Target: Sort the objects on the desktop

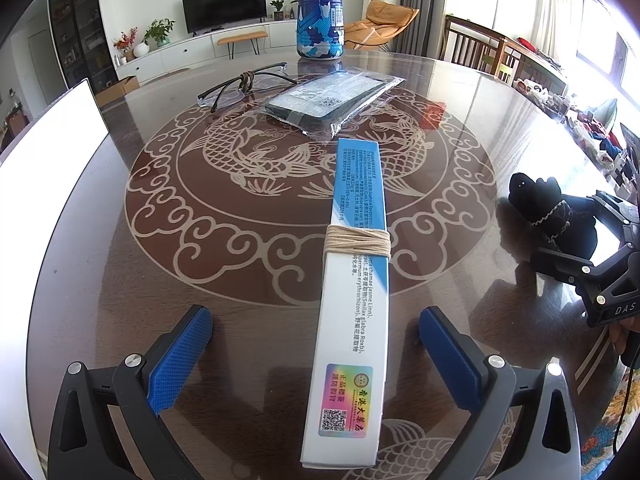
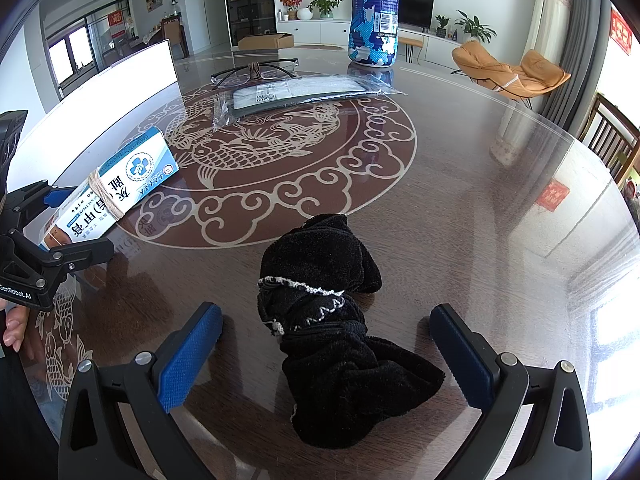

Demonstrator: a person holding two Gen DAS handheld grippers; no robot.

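Left gripper (image 1: 316, 344): jaws wide apart, straddling the string-wound ointment box (image 1: 352, 280) lying on the glass-topped table (image 1: 140, 280), gripping nothing; right gripper (image 2: 326, 352): jaws wide apart around the crumpled black cloth (image 2: 328, 328), pads clear of it.

string-bound box (image 1: 352, 280), crumpled black cloth (image 2: 336, 332)

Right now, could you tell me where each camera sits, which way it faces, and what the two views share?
Left wrist: on the left gripper, looking across the table along the long box lying between its open blue pads; the right gripper shows at right.
Right wrist: on the right gripper, open around the black cloth; the left gripper and a hand show at left.
Shared: box, cloth, glasses, plastic-wrapped packet, blue bottle.
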